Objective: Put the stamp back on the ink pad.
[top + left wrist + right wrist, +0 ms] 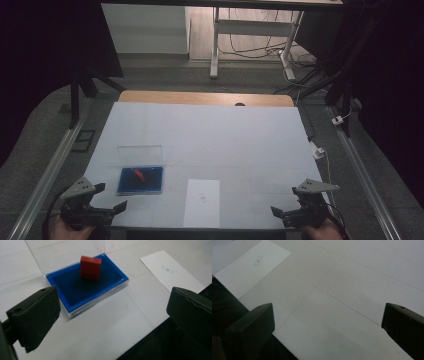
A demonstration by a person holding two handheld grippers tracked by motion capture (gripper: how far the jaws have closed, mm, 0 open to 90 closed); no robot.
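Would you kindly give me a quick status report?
Left gripper and right gripper open, empty. Red block sits in the open blue case. Nothing in the way.

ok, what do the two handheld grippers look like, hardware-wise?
Both match: the left gripper and right gripper have black bodies, two blocky black jaws and a grey three-cornered plate on top. A dark cable trails from each. The jaw tips carry small round holes.
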